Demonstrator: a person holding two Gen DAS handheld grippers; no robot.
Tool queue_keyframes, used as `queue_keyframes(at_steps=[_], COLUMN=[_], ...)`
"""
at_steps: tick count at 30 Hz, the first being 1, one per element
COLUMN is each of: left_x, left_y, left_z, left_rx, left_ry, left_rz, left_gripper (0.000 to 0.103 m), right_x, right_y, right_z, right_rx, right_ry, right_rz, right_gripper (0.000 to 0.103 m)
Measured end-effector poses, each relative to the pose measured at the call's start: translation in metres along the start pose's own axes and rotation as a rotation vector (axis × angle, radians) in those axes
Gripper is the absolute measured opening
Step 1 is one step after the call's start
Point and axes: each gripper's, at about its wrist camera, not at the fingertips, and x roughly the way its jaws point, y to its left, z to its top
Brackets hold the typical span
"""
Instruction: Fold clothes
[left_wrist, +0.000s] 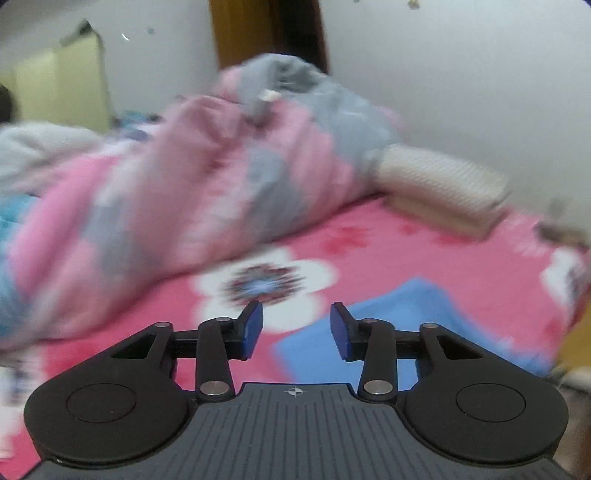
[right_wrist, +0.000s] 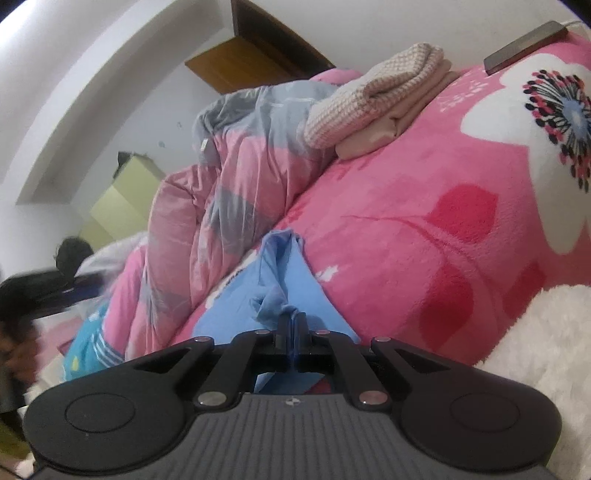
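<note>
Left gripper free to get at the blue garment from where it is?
Probably yes. The left gripper is open and empty, the blue garment lies flat on the pink blanket just ahead, nothing between. View is blurred.

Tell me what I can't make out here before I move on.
- Blue garment: right wrist view, its near part hidden behind the right gripper, which is pinching a fold.
- Blue garment's outline: left wrist view, motion blur, behind the open left gripper.
- Quilt: pattern smeared, left wrist view.
- Dark slab: too small to identify.
</note>
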Motion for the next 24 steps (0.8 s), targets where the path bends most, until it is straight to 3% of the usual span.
queue_keyframes(at_steps=[4, 9, 12, 17, 18, 24], left_x=[-0.018, -0.009, 0.001, 0.013, 0.012, -0.008], left_y=[0.018, 0.007, 0.009, 0.008, 0.007, -0.032], left_z=[-0.059, -0.131, -0.157, -0.173, -0.174, -0.173], left_rx=[-0.133, -0.320, -0.472, -0.581, -0.579, -0.305], left_ry=[0.093, 0.148, 0.175, 0.185, 0.181, 0.096], left_rz=[-0.086, -0.218, -0.305, -0.390, -0.401, -0.369], left_gripper=[0.046, 0.046, 0.046, 0.046, 0.046, 0.046], right_x=[0.002, 0.006, 0.000, -0.022, -0.024, -0.018], right_y=[-0.006, -0.038, -0.050, -0.055, -0.053, -0.032], right_z=[0.003, 0.002, 0.008, 0.028, 0.029, 0.021], right_rx=[0.059, 0.325, 0.450, 0.442, 0.435, 0.380], right_ry=[0.027, 0.064, 0.061, 0.021, 0.034, 0.155], right_rz=[-0.010, -0.008, -0.017, -0.125, -0.119, -0.104], right_gripper=[0.000, 0.000, 0.000, 0.002, 0.002, 0.004])
